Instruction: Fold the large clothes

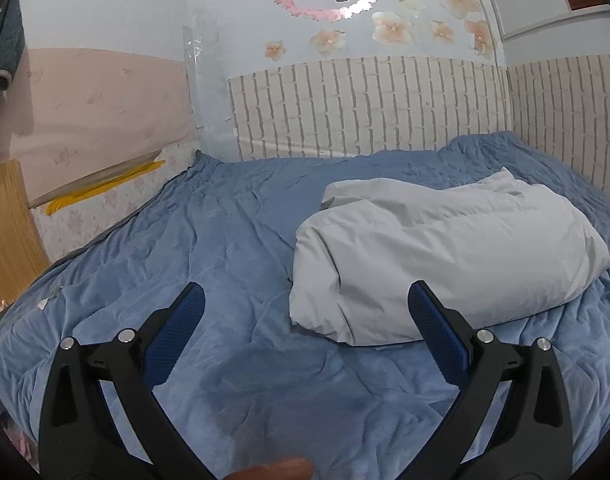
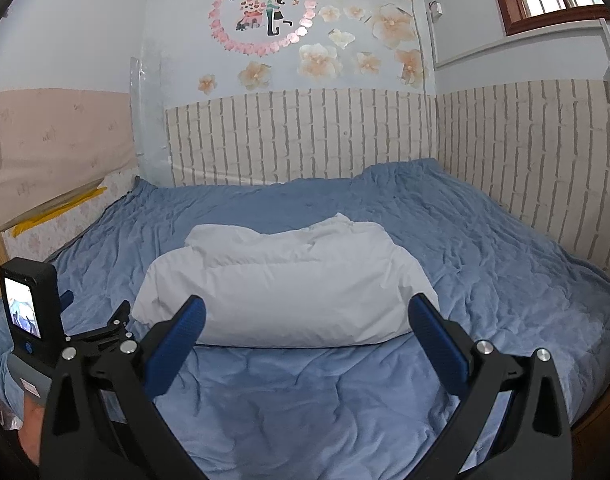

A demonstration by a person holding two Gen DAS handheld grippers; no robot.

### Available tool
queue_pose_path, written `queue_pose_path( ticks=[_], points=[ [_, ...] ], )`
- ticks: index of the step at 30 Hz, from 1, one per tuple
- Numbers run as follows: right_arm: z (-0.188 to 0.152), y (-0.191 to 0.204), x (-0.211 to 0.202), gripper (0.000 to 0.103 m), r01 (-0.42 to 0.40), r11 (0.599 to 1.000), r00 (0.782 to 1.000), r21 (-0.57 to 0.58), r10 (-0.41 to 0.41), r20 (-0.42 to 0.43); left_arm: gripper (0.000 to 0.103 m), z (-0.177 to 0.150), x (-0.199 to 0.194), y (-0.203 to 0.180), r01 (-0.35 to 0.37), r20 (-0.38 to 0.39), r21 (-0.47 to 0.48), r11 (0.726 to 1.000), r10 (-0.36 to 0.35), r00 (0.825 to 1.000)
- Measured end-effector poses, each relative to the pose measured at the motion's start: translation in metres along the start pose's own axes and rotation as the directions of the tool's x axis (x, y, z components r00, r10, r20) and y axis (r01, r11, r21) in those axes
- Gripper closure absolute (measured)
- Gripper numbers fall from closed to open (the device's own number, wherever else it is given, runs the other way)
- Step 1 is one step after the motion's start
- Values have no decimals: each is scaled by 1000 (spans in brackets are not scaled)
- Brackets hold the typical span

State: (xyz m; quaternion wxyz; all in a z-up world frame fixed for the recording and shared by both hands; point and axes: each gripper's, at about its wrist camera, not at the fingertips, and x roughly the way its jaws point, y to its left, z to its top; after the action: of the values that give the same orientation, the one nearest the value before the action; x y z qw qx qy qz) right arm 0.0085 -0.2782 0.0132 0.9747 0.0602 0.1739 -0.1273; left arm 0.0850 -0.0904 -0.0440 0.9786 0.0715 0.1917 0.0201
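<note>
Right wrist view: bed (image 2: 485,248) under a blue cover fills the room corner; white padded jacket (image 2: 289,280) lies at its middle, already bundled into a thick block.
Jacket handling: puffy and soft, probably light; slick shell likely slides and springs back, so a fold may not stay.
Where to grip: judged best at a seam or hem edge of the near side, pinching both layers, not the swollen middle.
Left wrist view: jacket (image 1: 445,256) sits right of centre; near-left corner shows best here.
Only in right view: window, air conditioner, left gripper's camera body.
Left gripper (image 1: 307,300): spread wide, empty.
Right gripper (image 2: 307,312): spread wide, empty.
</note>
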Motion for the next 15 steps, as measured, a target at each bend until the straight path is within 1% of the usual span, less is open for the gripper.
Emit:
queue_pose_path(
  ticks=[6,11,15],
  points=[
    [-4,2,-1,2,8,1000,1000,-14,-8,-5,3,0,3,-3,-6,-7,17,1000,6,1000],
    [-2,-1,1,2,7,1000,1000,8,-6,-7,3,-1,6,-5,4,-19,29,1000,-4,1000],
    [-1,1,5,2,0,1000,1000,18,0,-13,3,-2,10,4,18,-45,-5,1000,-18,999]
  ],
)
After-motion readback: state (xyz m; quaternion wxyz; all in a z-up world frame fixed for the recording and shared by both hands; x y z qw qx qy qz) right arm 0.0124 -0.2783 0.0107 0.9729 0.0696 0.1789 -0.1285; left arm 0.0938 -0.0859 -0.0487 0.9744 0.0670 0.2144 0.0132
